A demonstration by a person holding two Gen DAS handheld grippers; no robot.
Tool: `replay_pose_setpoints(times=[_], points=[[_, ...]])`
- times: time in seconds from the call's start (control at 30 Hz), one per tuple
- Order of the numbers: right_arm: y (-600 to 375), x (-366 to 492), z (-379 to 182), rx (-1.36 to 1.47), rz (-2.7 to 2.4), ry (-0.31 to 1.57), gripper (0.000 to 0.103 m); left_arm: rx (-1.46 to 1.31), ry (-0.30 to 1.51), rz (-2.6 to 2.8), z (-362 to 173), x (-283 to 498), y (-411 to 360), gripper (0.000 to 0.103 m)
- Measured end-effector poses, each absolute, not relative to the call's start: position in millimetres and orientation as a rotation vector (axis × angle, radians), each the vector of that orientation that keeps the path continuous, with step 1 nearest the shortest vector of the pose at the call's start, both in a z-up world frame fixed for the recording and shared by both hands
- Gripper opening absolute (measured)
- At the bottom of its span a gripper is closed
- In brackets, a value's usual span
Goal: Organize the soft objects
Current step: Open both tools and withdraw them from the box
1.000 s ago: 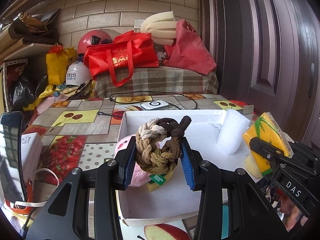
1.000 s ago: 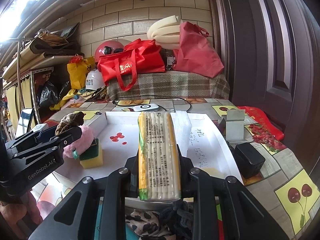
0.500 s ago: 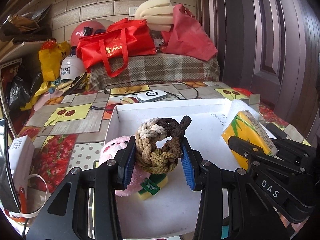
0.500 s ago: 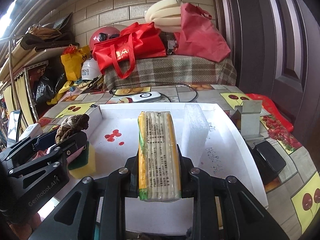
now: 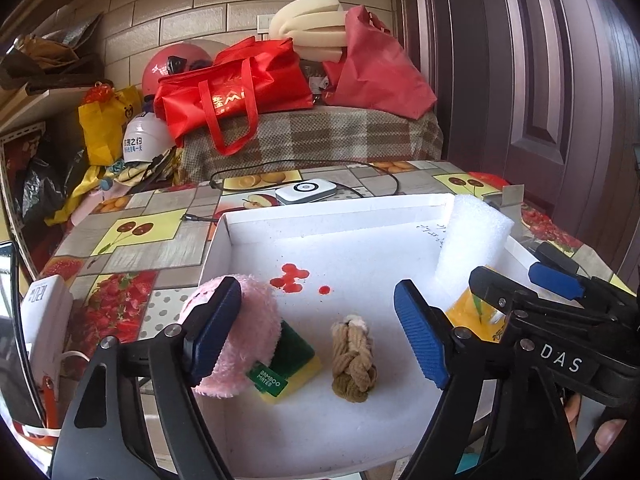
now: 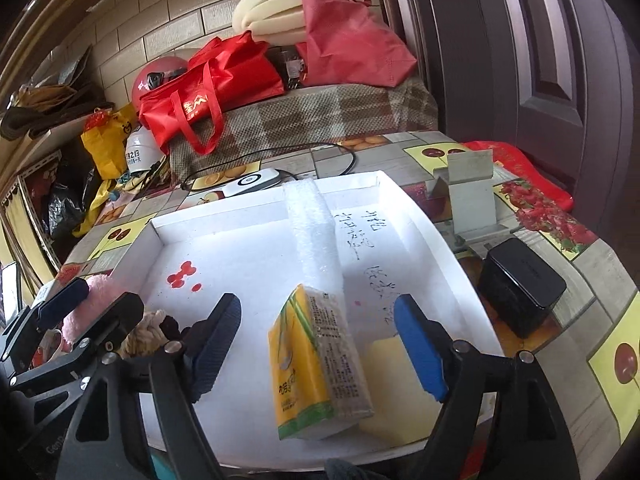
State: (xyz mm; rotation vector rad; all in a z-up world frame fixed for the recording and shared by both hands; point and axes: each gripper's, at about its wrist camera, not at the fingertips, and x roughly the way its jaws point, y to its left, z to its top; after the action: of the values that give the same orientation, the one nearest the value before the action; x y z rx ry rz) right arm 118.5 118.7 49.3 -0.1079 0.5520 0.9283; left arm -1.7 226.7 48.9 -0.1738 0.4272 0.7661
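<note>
Left tool (image 5: pixel 320 336) spread wide, empty; braided rope knot (image 5: pixel 354 360), tan to olive, lies in white tray (image 5: pixel 320 212) beside pink plush (image 5: pixel 240 340) and green-yellow sponge (image 5: pixel 288 372). Right tool (image 6: pixel 320 344) released too; yellow tissue pack (image 6: pixel 316 364) leans against cream foam (image 6: pixel 400 384), white foam block (image 6: pixel 312 232) behind.

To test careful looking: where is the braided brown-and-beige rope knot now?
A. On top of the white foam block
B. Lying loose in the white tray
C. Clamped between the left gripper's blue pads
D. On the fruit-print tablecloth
B: the braided brown-and-beige rope knot lies in the white tray, with the left gripper open around it.
</note>
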Motion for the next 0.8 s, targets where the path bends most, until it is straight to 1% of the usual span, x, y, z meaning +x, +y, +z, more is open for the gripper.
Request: replay_pose_setpoints(times=[0.03, 0.07, 0.1, 0.13, 0.17, 0.27, 0.33, 0.37, 0.57, 0.8], points=[[118, 118, 51, -0.107, 0.925, 0.539, 0.08, -0.177, 0.417, 0.766, 49, -4, 226, 0.08], [117, 116, 52, -0.105, 0.924, 0.525, 0.081, -0.18, 0.404, 0.768, 50, -6, 226, 0.083], [115, 115, 53, -0.103, 0.924, 0.511, 0.082, -0.186, 0.391, 0.782, 51, -9, 226, 0.092], [113, 113, 55, -0.098, 0.921, 0.494, 0.082, -0.202, 0.376, 0.797, 51, -13, 228, 0.099], [110, 112, 56, -0.088, 0.918, 0.475, 0.082, -0.221, 0.358, 0.804, 52, -17, 230, 0.103], [99, 108, 62, -0.048, 0.921, 0.408, 0.092, -0.27, 0.303, 0.784, 54, -28, 235, 0.103], [93, 102, 66, -0.033, 0.914, 0.352, 0.097, -0.293, 0.268, 0.786, 54, -35, 237, 0.103], [90, 99, 68, -0.03, 0.908, 0.324, 0.103, -0.301, 0.258, 0.788, 54, -37, 237, 0.103], [93, 78, 70, -0.109, 0.906, 0.235, 0.103, -0.292, 0.242, 0.799, 55, -42, 231, 0.103], [75, 78, 67, -0.097, 0.786, 0.248, 0.103, -0.281, 0.253, 0.78, 53, -58, 214, 0.103]])
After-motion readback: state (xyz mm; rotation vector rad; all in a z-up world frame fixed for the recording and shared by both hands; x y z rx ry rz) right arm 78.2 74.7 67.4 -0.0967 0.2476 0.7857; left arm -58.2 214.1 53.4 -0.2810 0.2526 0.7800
